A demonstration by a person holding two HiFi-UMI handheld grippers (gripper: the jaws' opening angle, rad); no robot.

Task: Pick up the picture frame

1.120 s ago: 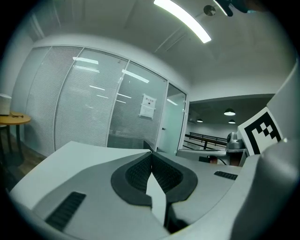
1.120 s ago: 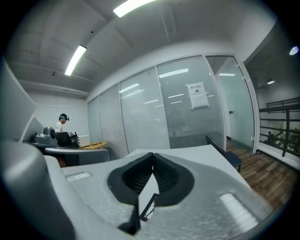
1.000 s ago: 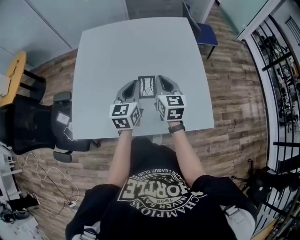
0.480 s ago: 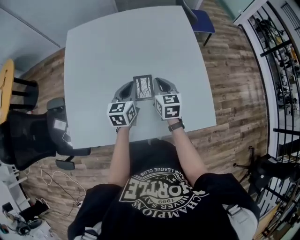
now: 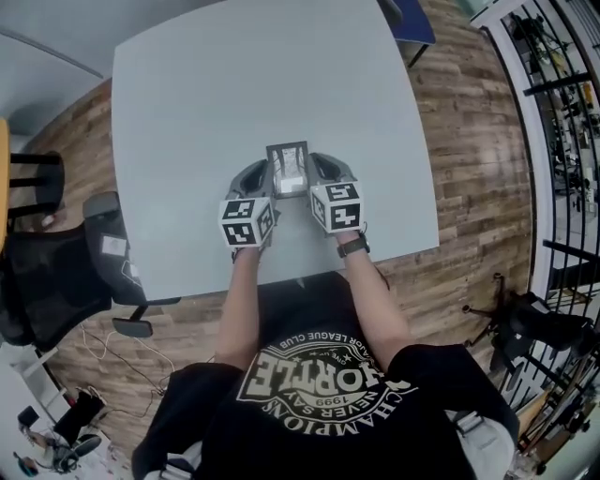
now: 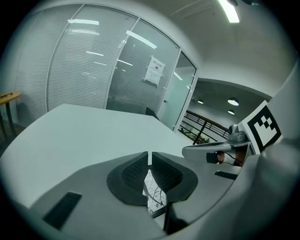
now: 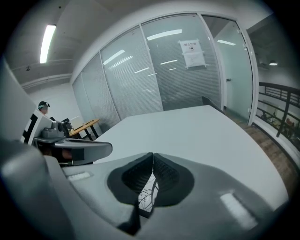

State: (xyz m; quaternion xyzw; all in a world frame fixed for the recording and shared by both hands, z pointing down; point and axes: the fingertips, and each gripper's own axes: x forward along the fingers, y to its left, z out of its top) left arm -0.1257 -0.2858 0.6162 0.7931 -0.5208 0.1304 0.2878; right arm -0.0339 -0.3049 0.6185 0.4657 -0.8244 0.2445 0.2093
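The picture frame (image 5: pixel 287 169), dark-edged with a black-and-white branch print, sits between my two grippers over the near part of the grey table (image 5: pixel 234 84). My left gripper (image 5: pixel 266 176) is shut on its left edge, and my right gripper (image 5: pixel 315 172) is shut on its right edge. In the left gripper view the jaws (image 6: pixel 149 159) meet, with the frame's print (image 6: pixel 154 193) showing just below the pads. The right gripper view shows the same: jaws (image 7: pixel 153 161) closed, with the frame (image 7: pixel 147 197) in the gap beneath them. Whether the frame's lower edge touches the table is hidden.
A black office chair (image 5: pixel 47 281) stands left of the table and a blue chair (image 5: pixel 412 19) at its far right corner. A black railing (image 5: pixel 562 122) runs along the right. Glass partition walls (image 6: pixel 93 70) lie beyond the table's far edge.
Both grippers have come down towards the table top together, keeping the frame between them. The jaws stayed closed throughout.
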